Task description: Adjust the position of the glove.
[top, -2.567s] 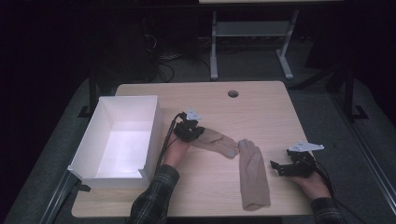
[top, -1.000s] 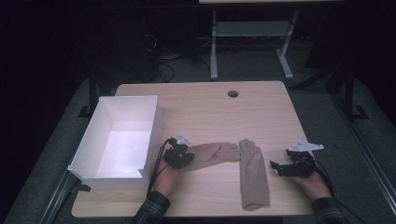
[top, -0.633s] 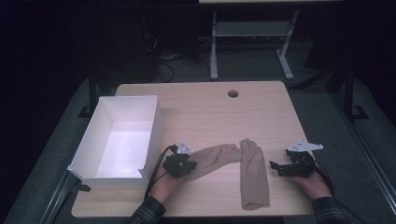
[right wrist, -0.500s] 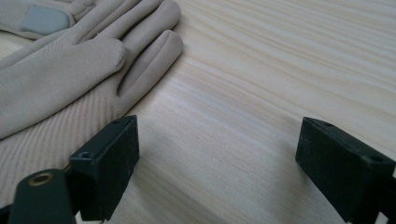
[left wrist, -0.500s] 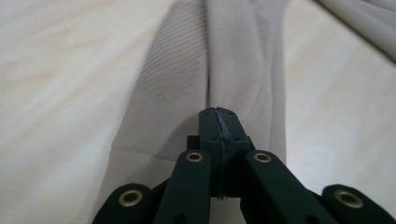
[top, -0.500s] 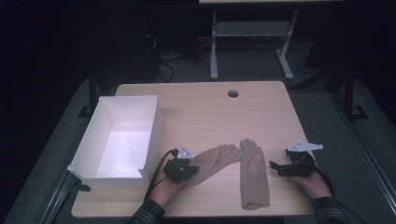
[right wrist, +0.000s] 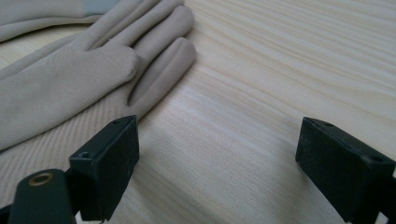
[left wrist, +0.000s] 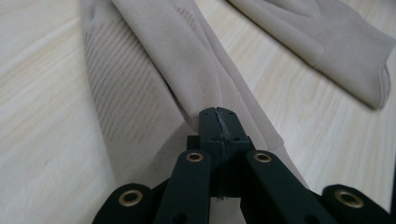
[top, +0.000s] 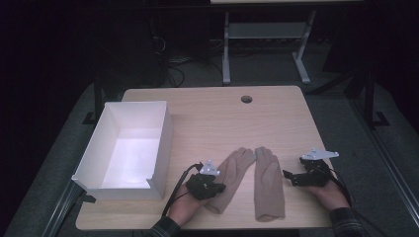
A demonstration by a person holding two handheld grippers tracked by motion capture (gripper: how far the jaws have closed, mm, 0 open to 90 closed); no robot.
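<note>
Two beige gloves flat on the wooden counter (top: 207, 113), to the right of the white box (top: 129, 148). Left glove (top: 230, 175) slanted, fingertips just beside those of the right glove (top: 268, 182), which lies straighter, cuff toward the counter's near edge. Left tool (top: 213, 186) pressed together, pinching a fold of the left glove near its cuff. Right tool (top: 288, 177) spread wide, low over bare wood just right of the right glove, gripping nothing. Round hole (top: 246, 99) far beyond the box.
</note>
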